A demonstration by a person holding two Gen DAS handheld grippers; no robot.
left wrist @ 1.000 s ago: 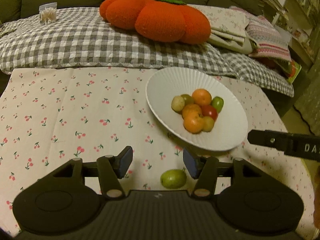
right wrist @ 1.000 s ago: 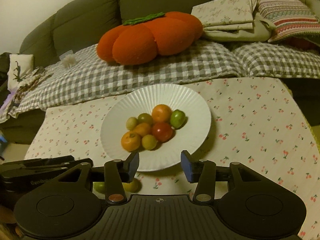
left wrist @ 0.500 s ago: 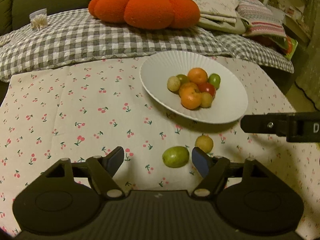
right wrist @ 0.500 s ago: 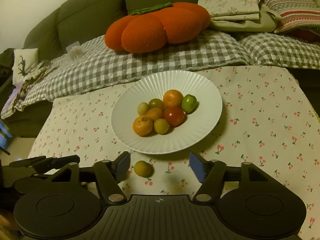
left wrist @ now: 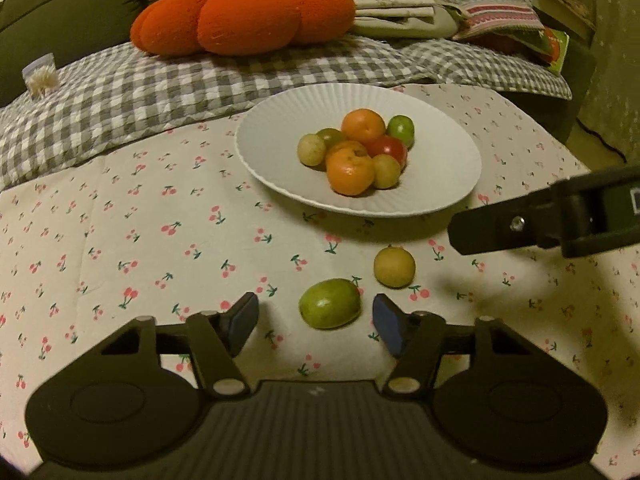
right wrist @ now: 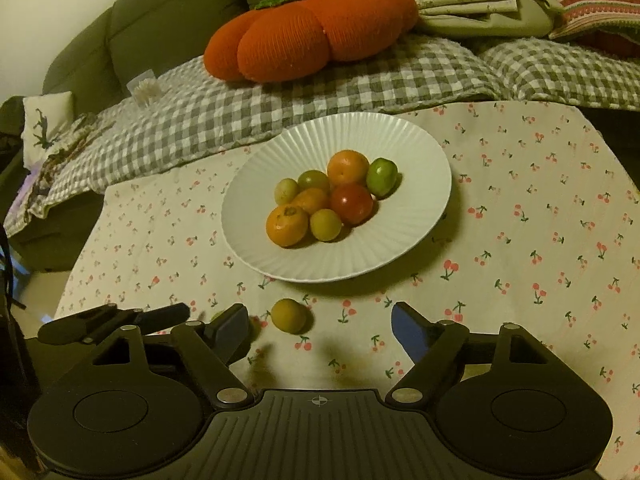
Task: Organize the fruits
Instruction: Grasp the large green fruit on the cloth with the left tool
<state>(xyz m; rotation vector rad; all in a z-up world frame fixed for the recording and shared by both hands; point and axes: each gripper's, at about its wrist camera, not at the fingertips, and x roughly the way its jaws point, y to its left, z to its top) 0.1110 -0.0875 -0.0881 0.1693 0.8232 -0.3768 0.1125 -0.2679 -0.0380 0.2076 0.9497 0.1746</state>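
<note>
— Left wrist view showed the green fruit (left wrist: 330, 303) on the tabletop (left wrist: 120, 220), just in front of the left tongs (left wrist: 316, 322). It lay between the two blue pads (left wrist: 244, 316), a little toward the right one, and its long axis ran left to right, across the opening.

— And the left tongs, how did they stand?

— Wide apart, holding nothing. The right tongs (right wrist: 320, 326) were also wide and empty.

— Which tongs were nearer to the green fruit?

— The left, I think. For the right tongs the yellow fruit (right wrist: 289, 315) was the closer one; it lay just ahead, toward their left pad. In the left view this yellow fruit (left wrist: 394, 266) sat near the green one, beyond it and to the right, not touching.

— What stood in the way?

— Nothing between pads and fruit. Farther off was the white plate (left wrist: 440, 152) with eight fruits piled together. Behind it lay a checked blanket (left wrist: 160, 88) and an orange pumpkin cushion (left wrist: 244, 12).
</note>
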